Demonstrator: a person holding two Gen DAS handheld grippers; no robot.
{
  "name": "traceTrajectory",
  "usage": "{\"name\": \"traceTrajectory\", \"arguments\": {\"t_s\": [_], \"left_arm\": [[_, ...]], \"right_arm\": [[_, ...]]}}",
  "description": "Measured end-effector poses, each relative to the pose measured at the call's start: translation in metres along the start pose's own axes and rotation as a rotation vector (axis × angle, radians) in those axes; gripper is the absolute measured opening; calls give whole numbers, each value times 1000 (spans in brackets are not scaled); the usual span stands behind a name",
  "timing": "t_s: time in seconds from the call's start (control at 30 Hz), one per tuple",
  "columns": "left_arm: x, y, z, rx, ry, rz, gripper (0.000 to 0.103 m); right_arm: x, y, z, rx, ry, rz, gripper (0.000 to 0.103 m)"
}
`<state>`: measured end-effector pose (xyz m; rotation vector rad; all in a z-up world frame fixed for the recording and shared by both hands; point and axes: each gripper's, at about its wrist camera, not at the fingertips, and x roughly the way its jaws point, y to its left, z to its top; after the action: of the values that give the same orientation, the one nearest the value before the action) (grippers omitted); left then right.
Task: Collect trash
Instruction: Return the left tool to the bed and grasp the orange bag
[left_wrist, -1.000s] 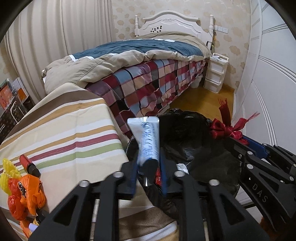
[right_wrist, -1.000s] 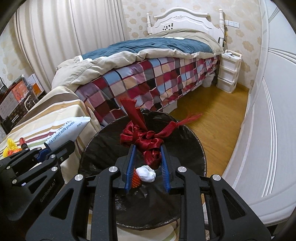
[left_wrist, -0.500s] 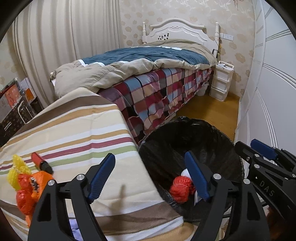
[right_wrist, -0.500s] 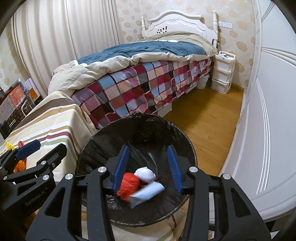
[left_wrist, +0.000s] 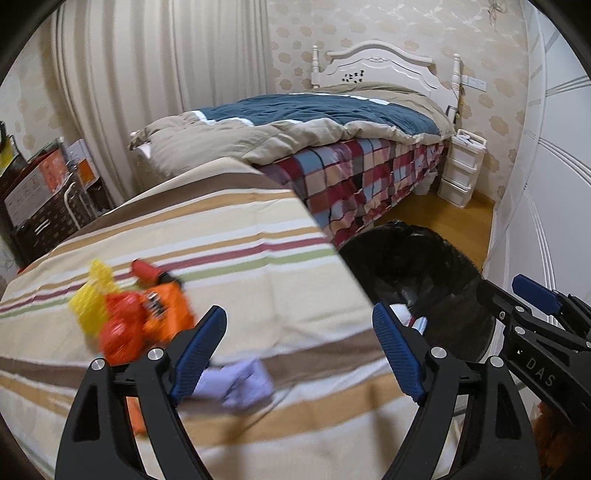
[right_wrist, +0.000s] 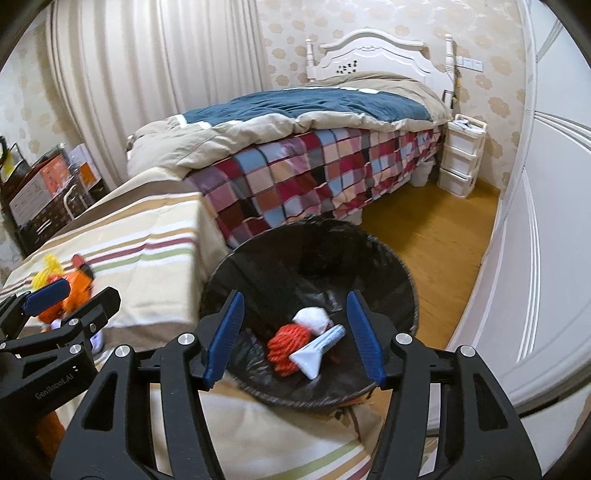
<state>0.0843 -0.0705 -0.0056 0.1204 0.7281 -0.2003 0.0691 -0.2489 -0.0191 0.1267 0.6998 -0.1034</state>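
- My left gripper (left_wrist: 299, 354) is empty, jaws wide apart over the striped cloth (left_wrist: 236, 236).
- My right gripper (right_wrist: 295, 332) is empty too; its jaws have just been opening, above the bin (right_wrist: 412, 291).
- In the bin: tube (right_wrist: 317, 349), red ball (right_wrist: 290, 341), white wad (right_wrist: 312, 319).
- Orange trash (left_wrist: 147, 317) lies on the cloth at 10 o'clock of the left gripper, purple scrap (left_wrist: 240, 380) between its jaws.

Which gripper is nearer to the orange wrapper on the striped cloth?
Left. The left gripper hangs open over the striped cloth, the orange wrapper just beyond its left finger. The right gripper is open over the trash bin, off the cloth's edge.
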Motion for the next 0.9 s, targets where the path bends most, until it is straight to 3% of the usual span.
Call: {"name": "traceTrajectory", "arguments": {"t_s": [0.4,0.67,0.9], "left_arm": [[-40,70,-51,-97,29,96,81],[-39,115,-72,-190,83,152,81],[-25,132,-75,-233,137,161,81]], "right_arm": [[-24,63,-32,-83,34,107,57],[-26,101,-50,-154,71,157,57],[-22,120,-55,-193,90,179,57]]}}
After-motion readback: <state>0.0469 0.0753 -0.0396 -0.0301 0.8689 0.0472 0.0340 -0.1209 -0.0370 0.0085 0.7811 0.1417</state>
